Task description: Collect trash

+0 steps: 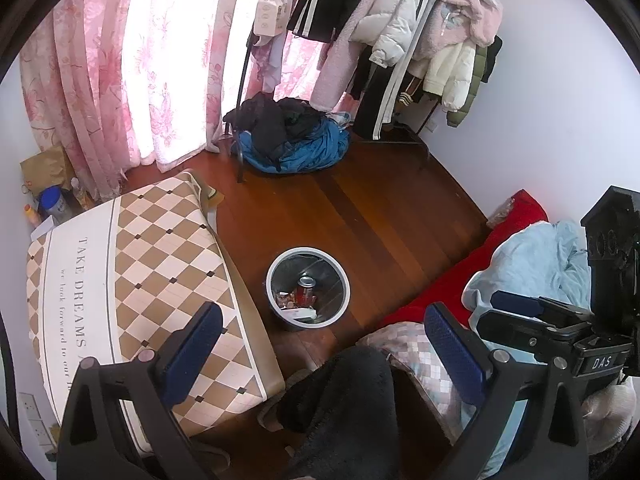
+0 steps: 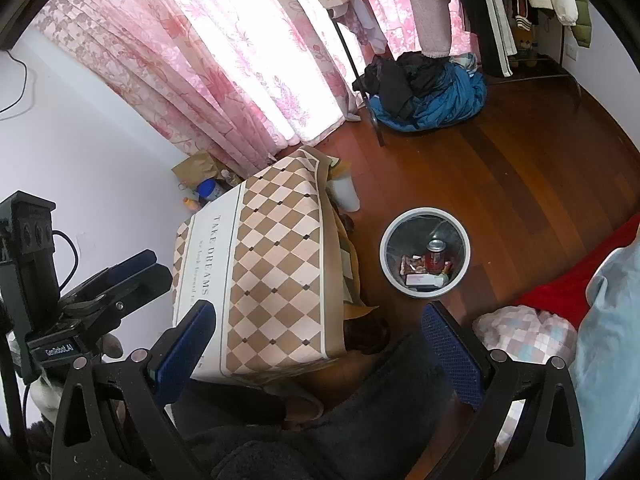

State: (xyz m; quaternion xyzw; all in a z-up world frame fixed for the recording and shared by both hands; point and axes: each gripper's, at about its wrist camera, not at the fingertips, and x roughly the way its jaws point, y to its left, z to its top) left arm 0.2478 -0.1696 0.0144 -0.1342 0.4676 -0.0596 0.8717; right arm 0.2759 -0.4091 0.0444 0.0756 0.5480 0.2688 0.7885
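A grey round trash bin (image 1: 275, 266) stands on the wooden floor between a small table and a bed; it also shows in the right wrist view (image 2: 385, 240). Inside it lie a red drink can (image 1: 306, 287) (image 2: 435, 255), snack wrappers (image 2: 414, 265) and a white packet (image 2: 424, 279). My left gripper (image 1: 324, 344) is open and empty, high above the floor. My right gripper (image 2: 320, 344) is open and empty too, held to the left gripper's right. Each gripper shows at the edge of the other's view.
A table with a checkered "TAKE DREAMS" cloth (image 1: 160, 248) (image 2: 276, 248) stands left of the bin. A pile of blue and black clothes (image 1: 292, 136) lies under a coat rack (image 1: 400, 40). Pink curtains (image 1: 152, 60) hang behind. A bed with red and light blue bedding (image 1: 520, 248) is at right. Bottles and a paper bag (image 1: 48, 192) sit in the corner.
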